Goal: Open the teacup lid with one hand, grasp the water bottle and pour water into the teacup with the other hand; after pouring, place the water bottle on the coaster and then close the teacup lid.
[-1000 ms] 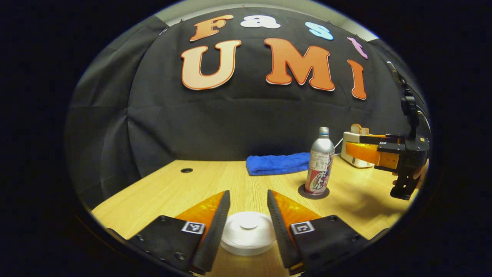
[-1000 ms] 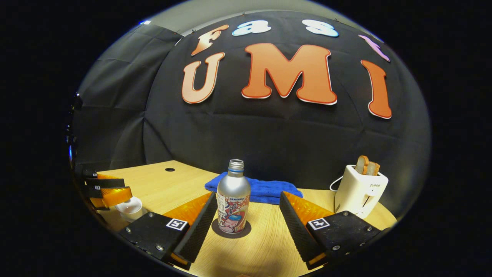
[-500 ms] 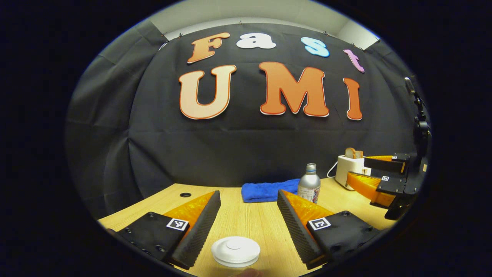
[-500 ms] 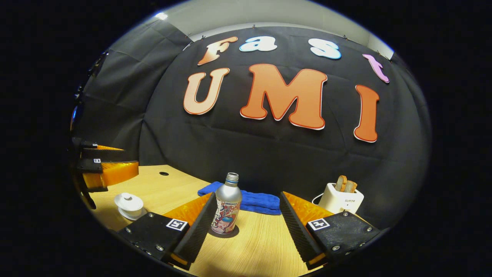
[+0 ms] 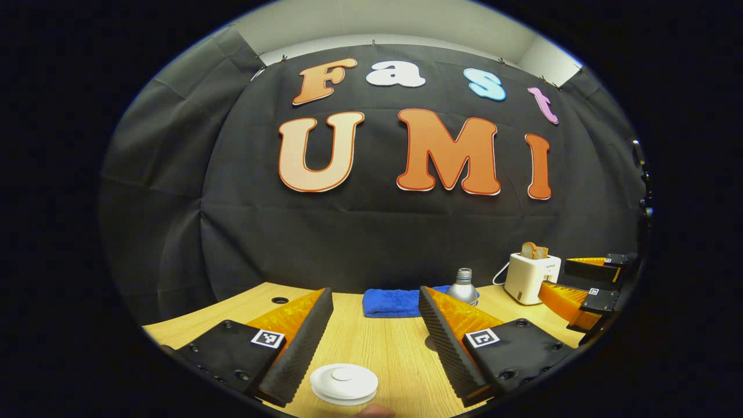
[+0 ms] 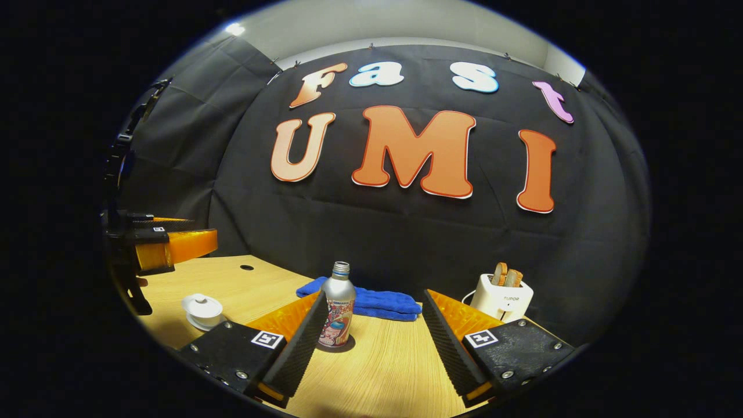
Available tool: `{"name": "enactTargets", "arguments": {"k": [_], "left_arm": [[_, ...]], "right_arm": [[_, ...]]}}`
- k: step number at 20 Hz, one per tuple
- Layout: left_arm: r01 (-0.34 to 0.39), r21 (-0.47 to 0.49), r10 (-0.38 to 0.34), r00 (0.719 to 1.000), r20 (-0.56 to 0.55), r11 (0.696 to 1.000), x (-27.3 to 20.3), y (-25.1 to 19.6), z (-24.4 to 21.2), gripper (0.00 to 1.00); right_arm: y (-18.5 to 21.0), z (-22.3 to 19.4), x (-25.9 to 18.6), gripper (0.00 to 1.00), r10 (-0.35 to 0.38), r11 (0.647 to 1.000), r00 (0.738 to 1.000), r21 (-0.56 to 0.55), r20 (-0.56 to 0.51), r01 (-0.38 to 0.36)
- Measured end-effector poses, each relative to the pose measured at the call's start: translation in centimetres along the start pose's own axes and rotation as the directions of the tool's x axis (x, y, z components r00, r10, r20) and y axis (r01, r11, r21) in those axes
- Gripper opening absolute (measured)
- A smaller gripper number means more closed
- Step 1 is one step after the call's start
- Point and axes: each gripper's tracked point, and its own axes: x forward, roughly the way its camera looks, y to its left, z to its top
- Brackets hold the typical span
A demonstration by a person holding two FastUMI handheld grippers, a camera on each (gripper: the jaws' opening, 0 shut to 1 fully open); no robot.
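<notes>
Both tongs have pulled back; lidded white teacup (image 6: 202, 307), bottle (image 6: 337, 310) on coaster (image 6: 336, 346)

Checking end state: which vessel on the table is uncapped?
The water bottle on the coaster: its neck is bare, while the teacup wears its lid.

Here's the left gripper (image 5: 374, 290): two wedge-shaped fingers (image 5: 296, 316) with ribbed, sawtooth inner faces, each bolted to a black carrier block (image 5: 232, 354) at 7 and 5 o'clock. Each block has small round screws (image 5: 237, 374) and a square black-and-white marker tag (image 5: 268, 338). The right gripper (image 6: 375, 294) has the same build: ribbed wedges, black blocks, tags, screws. At 9 o'clock in the right gripper view, a thin black mast (image 6: 125, 157) rises above the left gripper.
</notes>
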Motion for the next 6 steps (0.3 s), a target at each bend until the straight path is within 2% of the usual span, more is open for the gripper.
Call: {"name": "enactTargets", "arguments": {"k": [2,6], "left_arm": [[0.002,0.003,-0.002,1.0,0.007,1.0,-0.08,-0.17,0.31,0.94],[0.0,0.018,0.0,1.0,0.024,1.0,-0.36,-0.16,1.02,0.98]], "right_arm": [[-0.42,0.25,-0.25,0.98,-0.003,1.0,1.0,0.004,0.008,0.003],[-0.86,0.37,-0.69,0.98,-0.009,1.0,1.0,0.016,0.009,0.009]]}}
